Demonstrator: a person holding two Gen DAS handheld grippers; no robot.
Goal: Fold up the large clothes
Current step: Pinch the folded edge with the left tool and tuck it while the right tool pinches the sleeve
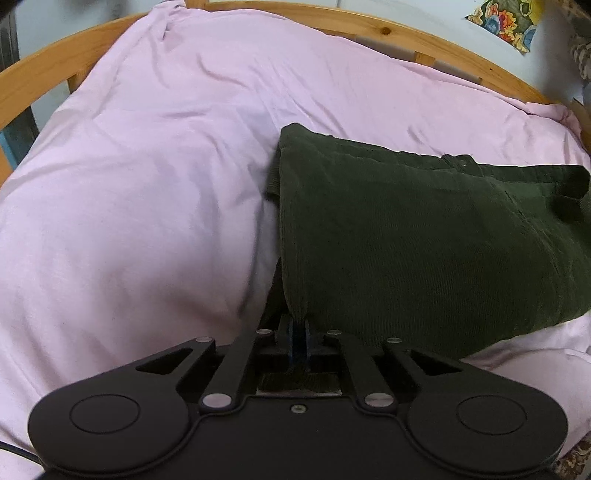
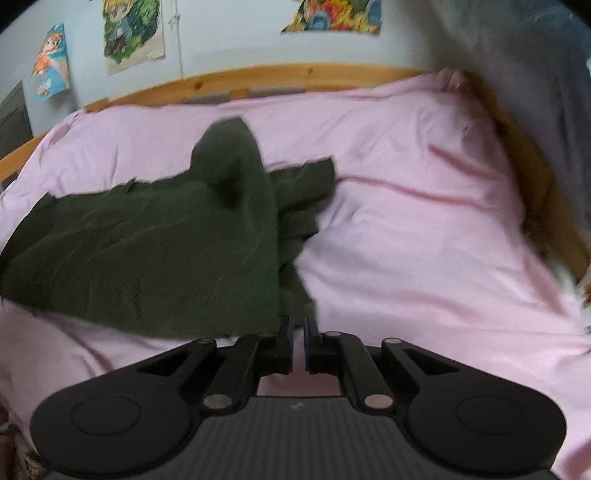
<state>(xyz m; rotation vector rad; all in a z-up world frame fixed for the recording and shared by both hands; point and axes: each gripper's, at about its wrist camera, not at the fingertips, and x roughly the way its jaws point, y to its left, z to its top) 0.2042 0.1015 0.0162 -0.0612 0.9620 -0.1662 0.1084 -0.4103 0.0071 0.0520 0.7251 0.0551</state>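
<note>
A pink sheet (image 1: 147,206) covers the bed, filling most of both views inside a wooden bed frame (image 1: 369,27), with bright posters (image 2: 133,33) on the wall along the top of the right wrist view. The dark green corduroy garment (image 1: 424,236) lies on the sheet at centre right of the left wrist view and centre left of the right one. It is already doubled over into a broad slab, though a rumpled end with loose flaps bunches at the centre of the right wrist view, so at least one more fold and some squaring up seem left. At bottom centre, the left gripper (image 1: 298,334) is clamped on the garment's near corner. The right gripper (image 2: 299,332) has its jaws nearly together just beside the cloth's near edge; the blur leaves it unclear, but nothing seems pinched between them.
</note>
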